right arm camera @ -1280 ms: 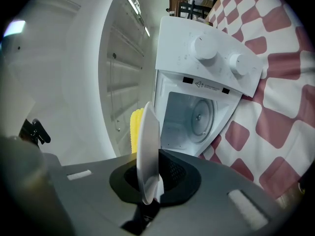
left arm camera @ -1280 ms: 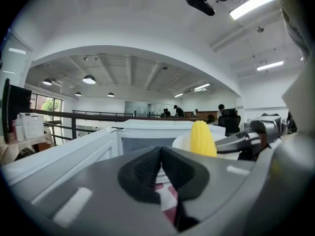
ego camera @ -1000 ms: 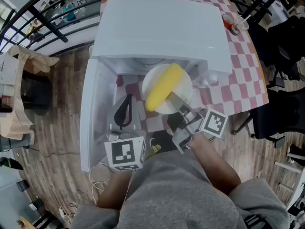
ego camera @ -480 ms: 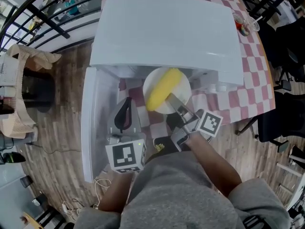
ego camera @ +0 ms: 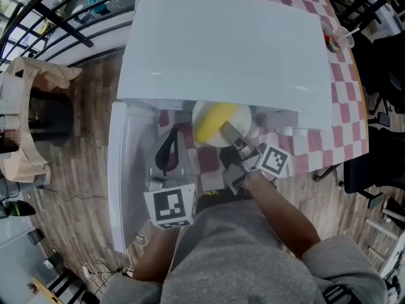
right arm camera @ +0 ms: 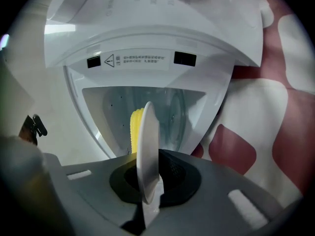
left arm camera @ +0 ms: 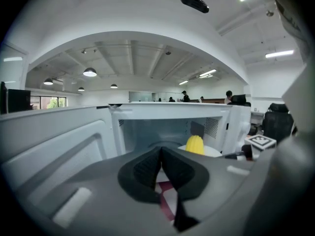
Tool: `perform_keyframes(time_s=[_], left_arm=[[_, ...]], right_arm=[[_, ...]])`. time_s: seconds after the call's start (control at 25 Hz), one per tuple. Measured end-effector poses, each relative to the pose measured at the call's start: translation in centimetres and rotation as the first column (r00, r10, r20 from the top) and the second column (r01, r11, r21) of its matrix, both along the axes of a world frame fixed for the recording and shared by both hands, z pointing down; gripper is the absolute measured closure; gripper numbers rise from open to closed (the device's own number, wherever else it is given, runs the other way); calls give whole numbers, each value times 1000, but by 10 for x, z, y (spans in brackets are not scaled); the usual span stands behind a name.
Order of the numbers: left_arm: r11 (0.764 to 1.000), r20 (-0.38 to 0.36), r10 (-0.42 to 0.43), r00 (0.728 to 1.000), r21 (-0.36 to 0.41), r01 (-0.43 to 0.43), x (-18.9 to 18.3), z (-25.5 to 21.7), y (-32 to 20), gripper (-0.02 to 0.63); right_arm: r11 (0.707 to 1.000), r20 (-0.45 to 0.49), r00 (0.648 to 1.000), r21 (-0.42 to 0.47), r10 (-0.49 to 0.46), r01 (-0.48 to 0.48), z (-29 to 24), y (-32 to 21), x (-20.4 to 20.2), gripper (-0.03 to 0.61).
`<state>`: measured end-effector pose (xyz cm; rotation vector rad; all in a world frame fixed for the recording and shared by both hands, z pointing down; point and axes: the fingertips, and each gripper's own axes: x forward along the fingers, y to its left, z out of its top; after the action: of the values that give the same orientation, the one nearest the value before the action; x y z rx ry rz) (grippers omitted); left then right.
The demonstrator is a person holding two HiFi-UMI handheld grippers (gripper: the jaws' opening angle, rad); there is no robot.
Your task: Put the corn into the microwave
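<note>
A yellow corn cob [ego camera: 214, 120] lies on a white plate [ego camera: 247, 126] at the mouth of the white microwave [ego camera: 228, 43], partly under its top edge. My right gripper [ego camera: 226, 132] is shut on the plate's near rim. In the right gripper view the plate [right arm camera: 147, 146] stands edge-on between the jaws, with the corn [right arm camera: 133, 129] behind it and the cavity [right arm camera: 172, 107] ahead. The microwave door [ego camera: 130, 170] hangs open to the left. My left gripper [ego camera: 168, 145] is shut and empty beside the door. Its own view shows the corn [left arm camera: 195, 144] and plate [left arm camera: 215, 152] beyond its gripper [left arm camera: 161, 161].
The microwave sits on a red-and-white checked tablecloth [ego camera: 345, 100]. A glass cup [ego camera: 335, 40] stands at the table's right edge. Black chairs [ego camera: 380, 151] are to the right, a cardboard box [ego camera: 25, 125] to the left, and wooden floor [ego camera: 76, 189] below.
The plate with the corn has moved forward into the microwave's opening, carried by my right gripper. My left gripper has shifted slightly forward beside the door.
</note>
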<state>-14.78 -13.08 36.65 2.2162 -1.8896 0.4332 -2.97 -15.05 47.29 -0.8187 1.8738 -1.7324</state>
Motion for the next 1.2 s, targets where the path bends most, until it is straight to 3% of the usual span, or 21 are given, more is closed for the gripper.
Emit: perform_keyframes(time_s=[0.84,1.2], left_arm=[[999,33,1,999,-40,0,1,23,-21,603],[998,66,38,997,-55,-34,2,24,-20,603]], right_arm=[[996,-22,1000,-91,11,-13,37,-31,-6,574],[992,33,999,-120,39,-35,43,-32,-8,574]])
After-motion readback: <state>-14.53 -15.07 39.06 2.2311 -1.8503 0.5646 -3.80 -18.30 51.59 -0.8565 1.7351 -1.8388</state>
